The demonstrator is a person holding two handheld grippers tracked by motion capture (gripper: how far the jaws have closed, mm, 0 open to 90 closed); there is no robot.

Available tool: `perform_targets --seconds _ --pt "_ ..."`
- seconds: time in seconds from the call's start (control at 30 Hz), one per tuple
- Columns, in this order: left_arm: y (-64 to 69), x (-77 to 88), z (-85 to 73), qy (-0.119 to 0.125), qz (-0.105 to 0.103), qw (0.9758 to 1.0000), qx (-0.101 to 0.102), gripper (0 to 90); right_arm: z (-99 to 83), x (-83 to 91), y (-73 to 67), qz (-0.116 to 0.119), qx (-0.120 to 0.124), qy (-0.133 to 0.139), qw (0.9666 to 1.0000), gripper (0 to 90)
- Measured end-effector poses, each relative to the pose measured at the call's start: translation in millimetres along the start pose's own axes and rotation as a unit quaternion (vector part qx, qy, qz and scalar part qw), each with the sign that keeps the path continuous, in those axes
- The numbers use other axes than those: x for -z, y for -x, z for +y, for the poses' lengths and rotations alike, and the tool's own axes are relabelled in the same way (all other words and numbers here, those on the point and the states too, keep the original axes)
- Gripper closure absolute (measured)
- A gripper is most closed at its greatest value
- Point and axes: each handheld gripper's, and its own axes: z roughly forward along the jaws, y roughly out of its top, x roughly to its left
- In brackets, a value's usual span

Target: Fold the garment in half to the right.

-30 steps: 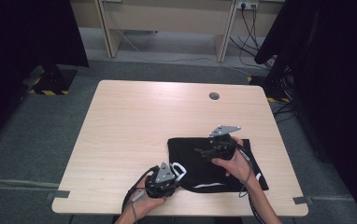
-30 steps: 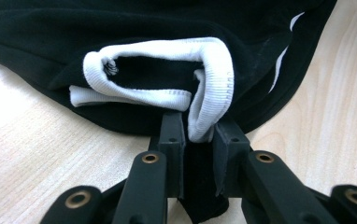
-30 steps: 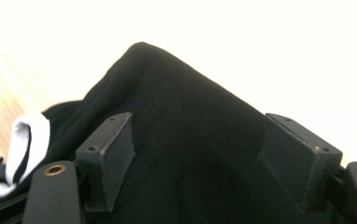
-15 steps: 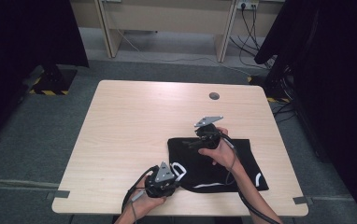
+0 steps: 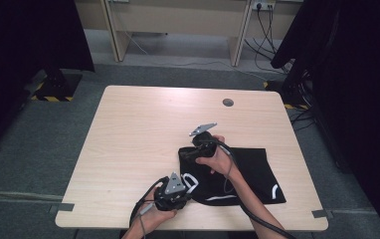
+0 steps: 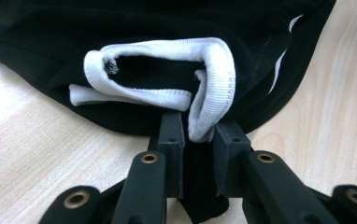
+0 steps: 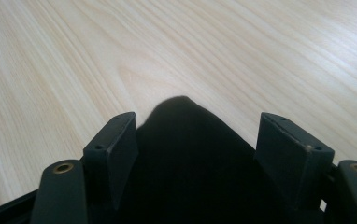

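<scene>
1. Far left first: the left gripper (image 5: 185, 185) sits low at the near edge of the table (image 5: 143, 129), a hand wrapped round its body, grey three-cornered plate on top, cable looping off toward the person.
2. Look along its jaws in the left gripper view: they are clenched on the white ribbed collar (image 6: 204, 84) of the black garment (image 6: 167, 18). The collar band runs down between the two pads, with black cloth pinched in there too.
3. Ahead of those jaws the collar opens into a loop, and the dark body of the garment spreads away beyond it over the wood.
4. From above, the garment (image 5: 247, 169) lies flat on the near right part of the table, stretching to the right of the left gripper and under the right one.
5. Now the right gripper (image 5: 190, 153), over the garment's far left corner, hand on top.
6. Its jaws stand apart and have just been closing a little. A peak of black cloth (image 7: 186, 154) lies between them, and the pads are not pressing it.
7. Beyond that corner, bare pale wood runs ahead of the jaws.
</scene>
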Motion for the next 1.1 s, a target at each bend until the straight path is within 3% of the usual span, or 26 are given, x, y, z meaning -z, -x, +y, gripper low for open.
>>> perform_targets --seconds 0.17,0.4,0.53,0.6,0.67,0.83,1.1 --pt "0.1 -0.1 -0.1 0.000 0.001 1.0000 -0.001 75.3 3.5 -13.5 -4.0 0.002 0.002 -0.008 1.0000 30.9" --pt "1.8 -0.1 0.0 0.000 0.006 1.0000 -0.007 75.4 0.0 -26.2 -4.9 -0.007 0.036 -0.020 0.9991 45.4" --pt "4.0 -0.3 0.0 0.000 0.015 0.9998 -0.014 76.0 -1.1 -23.2 -5.4 0.001 0.049 -0.018 0.9986 66.7" --pt "5.3 -0.4 0.2 -0.001 0.019 0.9996 -0.020 77.3 -1.4 -22.1 -5.1 0.007 0.048 -0.020 0.9986 72.9" --pt "3.2 -0.2 0.5 0.003 0.012 0.9998 -0.013 78.2 -2.1 -21.8 -4.6 0.011 0.046 -0.018 0.9987 76.6" --pt "-1.6 3.2 0.5 0.018 -0.006 0.9998 0.002 79.3 1.8 -12.9 -6.7 0.020 0.049 -0.005 0.9986 80.4" --pt "-1.2 31.5 16.4 0.043 -0.009 0.9990 -0.010 79.6 14.9 13.6 -10.4 0.038 0.045 0.040 0.9974 81.0"
